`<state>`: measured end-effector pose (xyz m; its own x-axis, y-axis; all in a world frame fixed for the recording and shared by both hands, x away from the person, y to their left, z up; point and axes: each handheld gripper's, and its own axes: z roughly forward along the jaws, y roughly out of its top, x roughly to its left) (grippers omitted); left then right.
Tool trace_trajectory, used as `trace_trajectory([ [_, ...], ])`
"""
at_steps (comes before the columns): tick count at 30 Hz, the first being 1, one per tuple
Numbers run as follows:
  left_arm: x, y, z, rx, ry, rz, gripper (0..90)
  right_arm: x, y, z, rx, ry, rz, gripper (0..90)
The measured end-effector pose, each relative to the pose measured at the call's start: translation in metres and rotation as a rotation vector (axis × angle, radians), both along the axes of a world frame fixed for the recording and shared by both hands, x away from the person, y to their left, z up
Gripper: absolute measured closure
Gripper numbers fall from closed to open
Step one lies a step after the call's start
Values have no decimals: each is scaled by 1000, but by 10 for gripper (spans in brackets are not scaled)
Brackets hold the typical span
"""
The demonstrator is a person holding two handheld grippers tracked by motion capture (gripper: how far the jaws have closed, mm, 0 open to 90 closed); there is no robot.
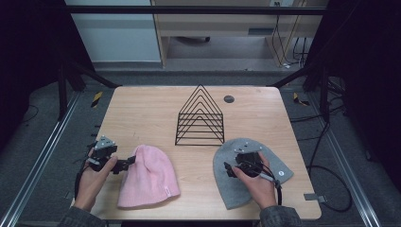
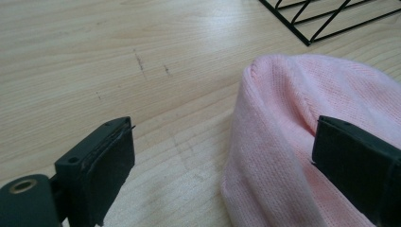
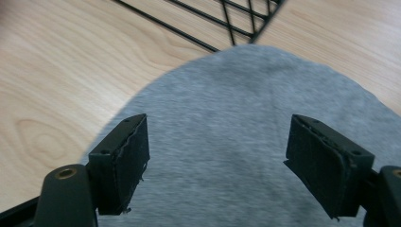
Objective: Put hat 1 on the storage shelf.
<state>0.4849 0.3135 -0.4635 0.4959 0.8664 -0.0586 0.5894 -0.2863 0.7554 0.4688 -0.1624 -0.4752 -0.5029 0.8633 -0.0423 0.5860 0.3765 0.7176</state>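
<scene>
A pale wooden table (image 1: 142,109) with rounded corners stands on a grey floor, framed by dark rails, with cables trailing off at the right.

The pink knitted beanie (image 1: 149,177) lies flat near the front edge, its rounded crown pointing away from the person. The left gripper (image 1: 126,164) comes at it from the side, low and nearly level, its jaws spread wide and holding nothing. In the left gripper view one black pad (image 2: 109,165) hovers over bare wood while the other sits above the hat's folded edge, so the soft rim lies between them; that looks like the set-up for pinching the edge, not the middle. The knit is fine-ribbed, thick and floppy, and would likely bunch under a squeeze.

The grey beanie (image 1: 227,182) lies flat at the right, smoother and thinner-looking, with a small round white tag near its far edge. The right gripper (image 1: 230,169) hangs directly over it, jaws also wide apart and empty, the cloth spreading beneath and between them in the right gripper view.

Beyond both tools, mid-table, stands a black wire rack (image 1: 200,118) of nested triangular dividers, rigid and thin-rodded, probably where the hats are meant to go.
</scene>
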Motion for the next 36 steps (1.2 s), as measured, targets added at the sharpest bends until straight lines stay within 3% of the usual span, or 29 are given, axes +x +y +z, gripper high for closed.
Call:
trace_trajectory([
  [8,2,-7,2,23,9,-25,104,-1,-8,1,13,17,-29,234],
  [11,11,-14,8,33,-6,-40,155,-2,-14,3,20,3,-46,263],
  [12,25,-19,10,56,-25,-63,188,-1,-16,4,22,0,-51,271],
  [15,35,-20,9,23,-7,-62,221,0,-19,3,24,-4,-64,295],
  [17,41,-20,5,29,8,-63,252,0,-20,3,31,-13,-65,317],
  [18,40,-21,3,52,20,-74,268,0,-20,4,31,-16,-64,329],
  [21,33,-20,2,68,31,-103,268,0,-20,5,39,-25,-55,357],
  [26,20,-13,8,20,18,-103,317,-1,-19,4,38,-22,-45,386],
  [28,20,-9,7,21,24,-88,349,-1,-19,4,33,-25,-42,388],
  [32,24,-6,-1,-2,70,-99,399,0,-22,3,40,-20,-53,385],
  [36,28,-14,-11,30,108,-111,425,-1,-22,4,46,-16,-56,380],
])
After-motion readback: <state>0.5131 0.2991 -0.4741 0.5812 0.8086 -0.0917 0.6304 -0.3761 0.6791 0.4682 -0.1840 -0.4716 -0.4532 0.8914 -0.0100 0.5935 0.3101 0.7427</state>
